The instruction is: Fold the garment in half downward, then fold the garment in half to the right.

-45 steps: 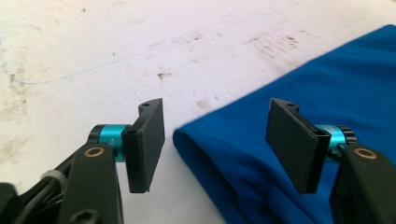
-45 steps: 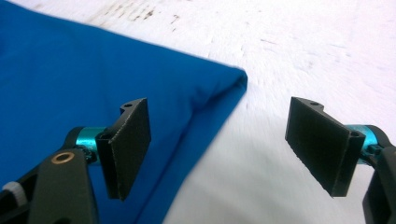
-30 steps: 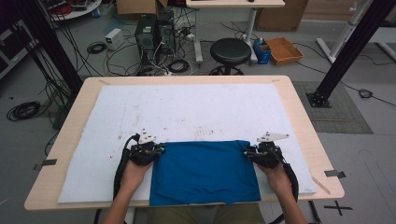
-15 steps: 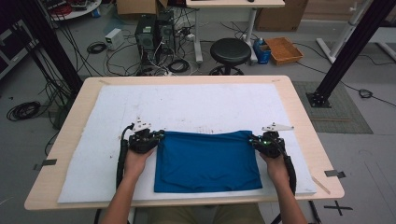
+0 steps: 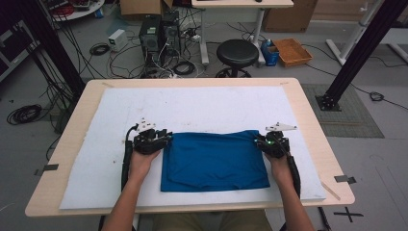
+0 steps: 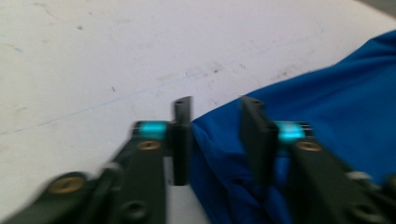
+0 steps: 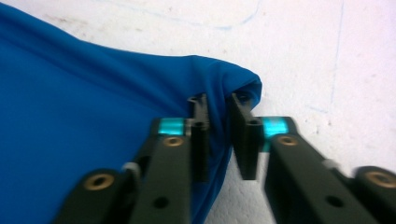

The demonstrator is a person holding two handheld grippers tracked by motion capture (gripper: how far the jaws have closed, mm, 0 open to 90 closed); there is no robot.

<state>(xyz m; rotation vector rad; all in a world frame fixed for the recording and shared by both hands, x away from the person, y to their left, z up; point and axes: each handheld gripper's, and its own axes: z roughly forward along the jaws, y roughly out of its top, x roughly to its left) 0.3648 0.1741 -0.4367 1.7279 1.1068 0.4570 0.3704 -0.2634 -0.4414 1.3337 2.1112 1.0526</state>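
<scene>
while blue cloth (image 5: pixel 214 161) lies on white mat (image 5: pixel 202 108) | both grippers' jaws just opening, apart — cloth between | stool (image 5: pixel 237 52) behind — cables on floor

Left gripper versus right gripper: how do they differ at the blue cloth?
The left gripper has just opened its jaws wide; the right gripper has opened less. The left sits at the blue cloth's far-left corner, the right at the far-right. Both have cloth between parted jaws.

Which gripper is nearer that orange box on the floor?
Right gripper: the box lies beyond it; left gripper sits farther left. Both jaws just opened, blue cloth between.
</scene>
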